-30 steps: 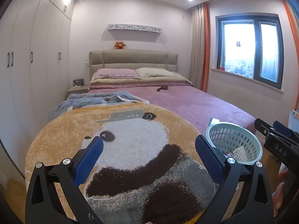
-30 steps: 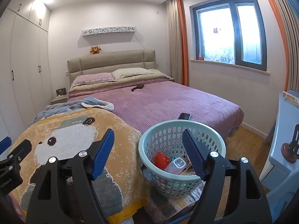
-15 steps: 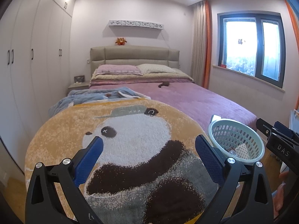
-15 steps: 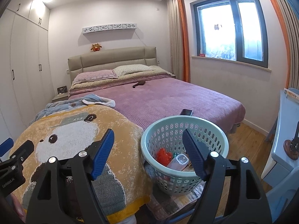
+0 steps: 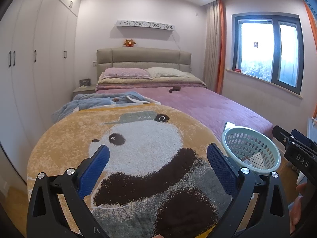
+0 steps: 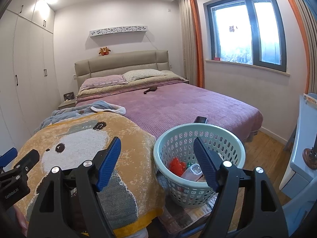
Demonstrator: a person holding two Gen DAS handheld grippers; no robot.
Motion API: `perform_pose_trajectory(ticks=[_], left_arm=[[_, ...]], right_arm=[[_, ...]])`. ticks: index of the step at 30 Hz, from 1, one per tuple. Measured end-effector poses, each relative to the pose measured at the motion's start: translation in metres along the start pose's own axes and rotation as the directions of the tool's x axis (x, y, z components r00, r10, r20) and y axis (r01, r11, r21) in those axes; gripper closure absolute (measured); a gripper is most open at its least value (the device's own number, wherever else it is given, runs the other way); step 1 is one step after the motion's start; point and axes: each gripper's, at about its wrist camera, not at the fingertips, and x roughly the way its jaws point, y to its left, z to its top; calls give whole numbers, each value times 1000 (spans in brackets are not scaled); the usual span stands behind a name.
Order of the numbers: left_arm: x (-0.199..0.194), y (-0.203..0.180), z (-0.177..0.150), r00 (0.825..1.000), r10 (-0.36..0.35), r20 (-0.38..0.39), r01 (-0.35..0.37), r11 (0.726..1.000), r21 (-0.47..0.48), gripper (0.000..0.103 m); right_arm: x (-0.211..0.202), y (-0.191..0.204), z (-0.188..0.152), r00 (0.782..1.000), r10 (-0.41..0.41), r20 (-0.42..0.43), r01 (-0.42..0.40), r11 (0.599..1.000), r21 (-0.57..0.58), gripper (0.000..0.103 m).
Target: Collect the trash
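At the bed's foot both grippers were held side by side, angled slightly down. The left gripper (image 5: 157, 163) gaped wide and empty over the panda blanket (image 5: 142, 138); the right gripper (image 6: 156, 154) also stood wide open, gripping nothing. The basket (image 6: 233, 138) sat just beyond its right finger (image 6: 204, 162), holding red trash (image 6: 176, 163) and a clear bottle (image 6: 193, 170), by the purple bed (image 6: 178, 105) under the window (image 6: 247, 27)

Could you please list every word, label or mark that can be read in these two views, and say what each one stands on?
"DAS": on the black body of the right gripper, seen at the edge of the left wrist view.
"GenRobot.AI", small and only roughly legible: on the black body of the left gripper.
"xxx": woven on the panda's cap on the panda blanket.
The red card on the windowsill: too small to read.
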Motion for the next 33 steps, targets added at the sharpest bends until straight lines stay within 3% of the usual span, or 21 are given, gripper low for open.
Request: perform_pose_trajectory(ticks=[33], left_arm=[[-8,10,2,1000,20,12,-19,999,-31,8]], right_arm=[[-2,7,-2,1000,18,-26,-18,1000,-14,31]])
